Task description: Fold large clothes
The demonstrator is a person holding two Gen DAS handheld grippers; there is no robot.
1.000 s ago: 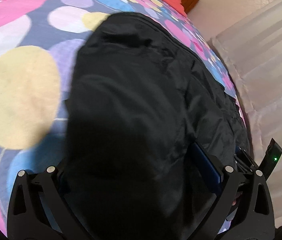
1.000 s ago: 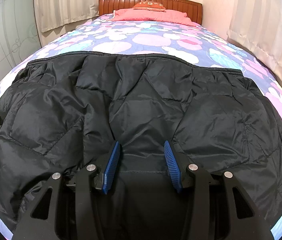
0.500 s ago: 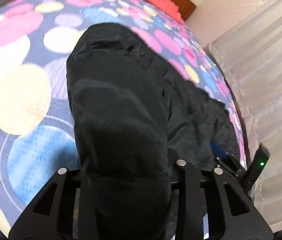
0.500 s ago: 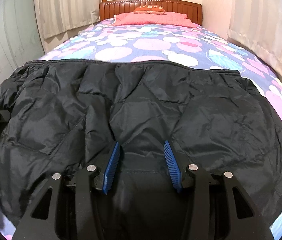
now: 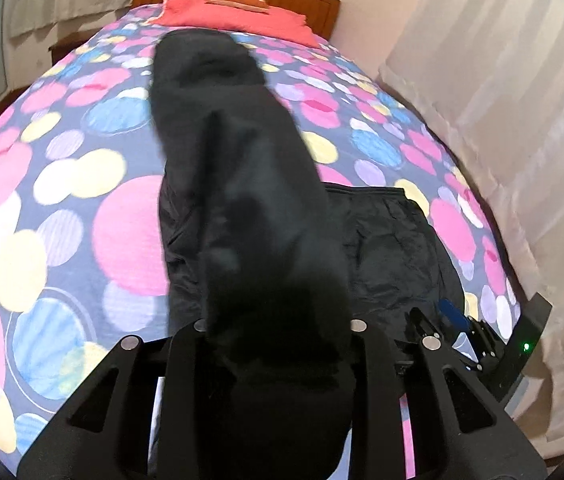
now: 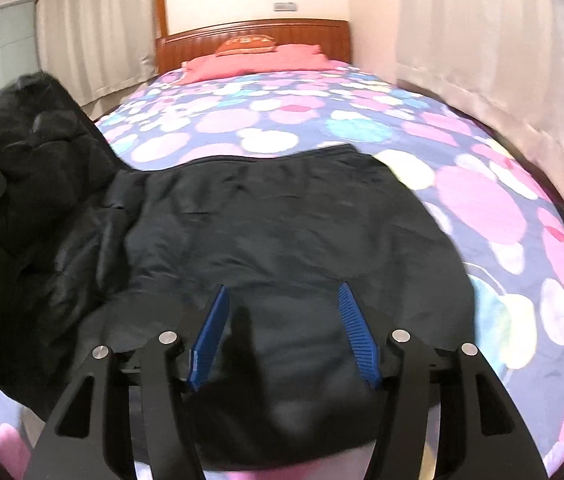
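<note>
While left gripper [image 5: 278,332] fingers clamp the lifted jacket [image 6: 282,232] sleeve, right gripper [image 6: 282,332] is opening, so the 6 o'clock hem may slip and bunch.

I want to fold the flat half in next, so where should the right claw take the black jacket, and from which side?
Take the jacket by its outer right edge, where it lies flat and thin on the bedspread. Come in low from the bare right side. The right claw, jaws opening, has only the bulky near edge between them, ungripped.
</note>
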